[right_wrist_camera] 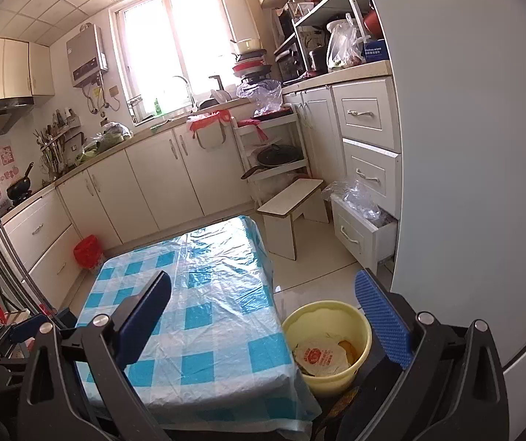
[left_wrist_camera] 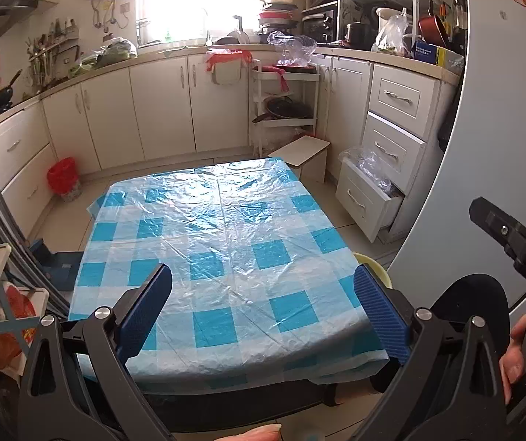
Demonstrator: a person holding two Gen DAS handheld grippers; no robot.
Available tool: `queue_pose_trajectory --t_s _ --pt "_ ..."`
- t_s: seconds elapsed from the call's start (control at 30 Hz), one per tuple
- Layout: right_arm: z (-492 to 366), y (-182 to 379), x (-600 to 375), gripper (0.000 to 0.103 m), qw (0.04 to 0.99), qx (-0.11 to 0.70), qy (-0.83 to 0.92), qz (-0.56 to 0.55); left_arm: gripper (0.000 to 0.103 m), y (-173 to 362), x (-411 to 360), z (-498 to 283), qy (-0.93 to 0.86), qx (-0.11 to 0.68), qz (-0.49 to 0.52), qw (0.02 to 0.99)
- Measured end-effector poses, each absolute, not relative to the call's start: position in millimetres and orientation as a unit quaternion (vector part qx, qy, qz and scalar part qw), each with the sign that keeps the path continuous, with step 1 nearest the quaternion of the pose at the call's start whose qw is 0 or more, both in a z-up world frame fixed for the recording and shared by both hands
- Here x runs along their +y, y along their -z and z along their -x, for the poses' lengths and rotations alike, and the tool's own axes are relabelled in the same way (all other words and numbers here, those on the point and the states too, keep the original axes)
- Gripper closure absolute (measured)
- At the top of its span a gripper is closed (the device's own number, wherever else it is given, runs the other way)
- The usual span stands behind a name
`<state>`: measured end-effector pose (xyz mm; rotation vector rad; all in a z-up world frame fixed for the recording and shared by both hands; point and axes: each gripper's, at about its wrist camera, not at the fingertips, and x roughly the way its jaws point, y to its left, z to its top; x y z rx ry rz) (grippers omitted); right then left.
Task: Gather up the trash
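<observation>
With both the left gripper [left_wrist_camera: 263, 308] and the right gripper [right_wrist_camera: 263, 316] spread and empty, the light, crumpled wrapper [right_wrist_camera: 320, 358] – already in the yellow bucket [right_wrist_camera: 336, 382] beside the table [right_wrist_camera: 204, 316] – would best be pinched at an edge.

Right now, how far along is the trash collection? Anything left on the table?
Done, it seems: the checked tablecloth shows no litter, and the yellow bucket on the floor beside the table holds a printed wrapper and other scraps. In hand: nothing; the left tongs and right tongs both stand open and empty. Left: no loose trash is visible.
</observation>
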<state>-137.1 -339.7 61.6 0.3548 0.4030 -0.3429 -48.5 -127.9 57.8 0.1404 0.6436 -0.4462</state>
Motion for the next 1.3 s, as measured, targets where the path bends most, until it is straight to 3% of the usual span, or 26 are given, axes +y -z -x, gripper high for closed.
queue_pose_trajectory --t_s 1.3 --pt "158 -68 -297 0.007 0.958 0.194 0.162 -0.139 0.008 -75 -105 75 0.200 0.294 -0.073 0.932"
